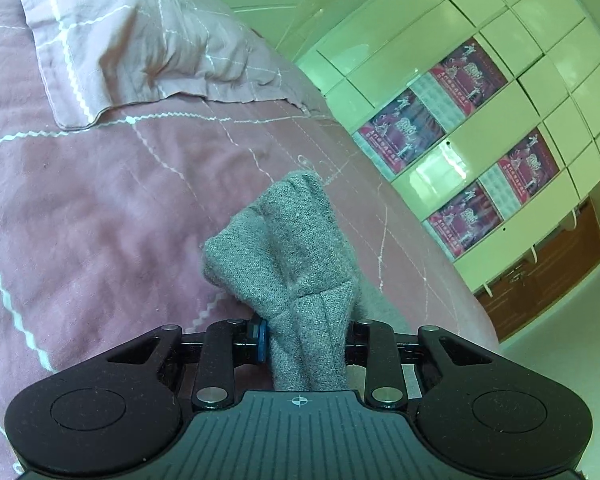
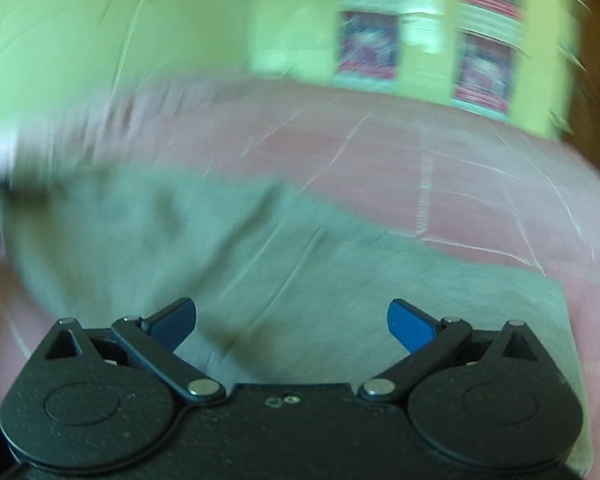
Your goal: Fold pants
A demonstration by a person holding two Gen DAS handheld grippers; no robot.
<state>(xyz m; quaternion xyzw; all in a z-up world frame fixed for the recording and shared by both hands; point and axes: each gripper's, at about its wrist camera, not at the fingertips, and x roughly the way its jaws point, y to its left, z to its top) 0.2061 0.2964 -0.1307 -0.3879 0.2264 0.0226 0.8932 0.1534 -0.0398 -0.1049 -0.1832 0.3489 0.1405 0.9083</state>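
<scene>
The left gripper (image 1: 306,334) has its fingers clamped on a bunched fold of the grey pants (image 1: 296,248), likely to carry that end over for a fold. The right gripper (image 2: 292,320) holds its fingers wide apart and empty above the cloth. Beyond lies the pink bed (image 1: 100,200) with a pillow (image 1: 132,32). Only the blurred right wrist view shows the pants spread flat on the bed.

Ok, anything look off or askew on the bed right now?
Nothing damaged or spilled. The left gripper pinches a bunched fold of the grey pants, as folding needs. The right gripper hangs open over them. The pillow lies rumpled on the pink bedspread.
</scene>
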